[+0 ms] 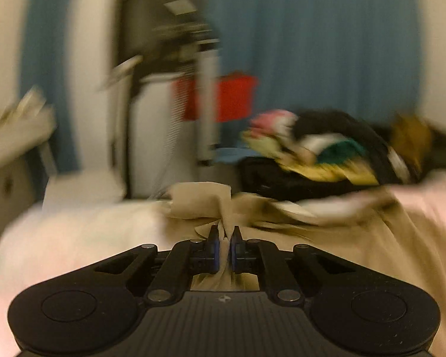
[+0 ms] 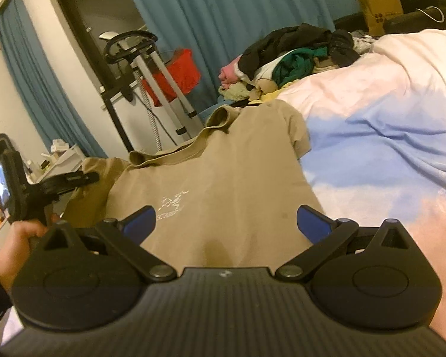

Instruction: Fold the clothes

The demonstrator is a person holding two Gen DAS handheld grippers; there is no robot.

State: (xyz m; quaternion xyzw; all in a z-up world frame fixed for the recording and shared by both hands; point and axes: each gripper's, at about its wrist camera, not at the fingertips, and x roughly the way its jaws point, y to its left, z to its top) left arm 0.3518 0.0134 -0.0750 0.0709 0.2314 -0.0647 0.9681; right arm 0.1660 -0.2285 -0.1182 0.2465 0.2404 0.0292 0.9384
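Now, shirt: tan T-shirt (image 2: pixel 223 178) spread flat on the pale bedcover (image 2: pixel 386 125), collar toward the far edge, faint white print on the chest.
Left gripper (image 1: pixel 224 242): clenched on a bunched fold of the shirt's fabric; its view is blurred.
Right gripper (image 2: pixel 226 223): jaws spread wide over the shirt's lower part, gripping nothing.
Beyond: heap of mixed clothes (image 2: pixel 291 56) past the collar; blue curtain (image 2: pixel 238 9) behind.
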